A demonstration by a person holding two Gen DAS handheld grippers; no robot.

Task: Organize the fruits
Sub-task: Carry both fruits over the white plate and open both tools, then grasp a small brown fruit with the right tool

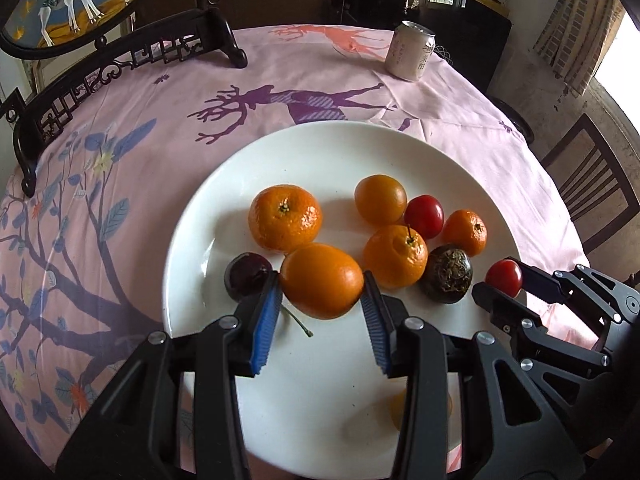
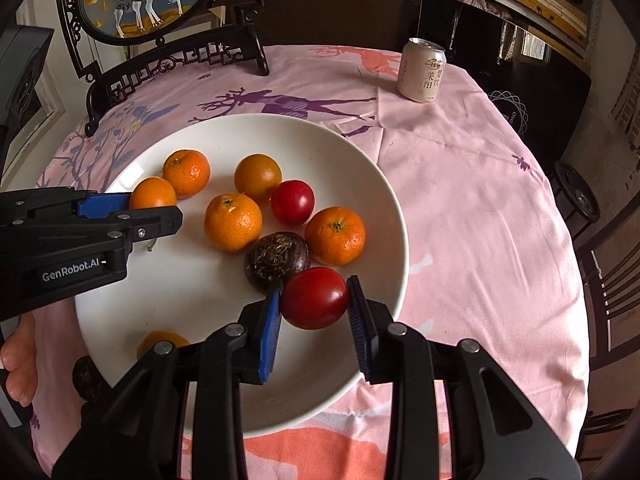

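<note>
A white plate (image 1: 320, 148) holds several mandarins, a red tomato (image 1: 424, 216), a dark passion fruit (image 1: 446, 278) and a dark cherry (image 1: 248, 276). My left gripper (image 1: 322, 292) is shut on a smooth orange (image 1: 322, 280) just above the plate. My right gripper (image 2: 314, 300) is shut on a red tomato (image 2: 314, 298) over the plate's (image 2: 224, 280) right side, next to the passion fruit (image 2: 276, 256). The right gripper also shows in the left wrist view (image 1: 502, 282). The left gripper shows in the right wrist view (image 2: 152, 204).
A drink can (image 1: 410, 50) stands at the table's far right. A dark carved stand with a painted round screen (image 1: 120, 60) occupies the far left. The table has a pink printed cloth (image 1: 160, 120). A wooden chair (image 1: 592, 184) stands at the right. Another orange (image 2: 162, 340) lies at the plate's near edge.
</note>
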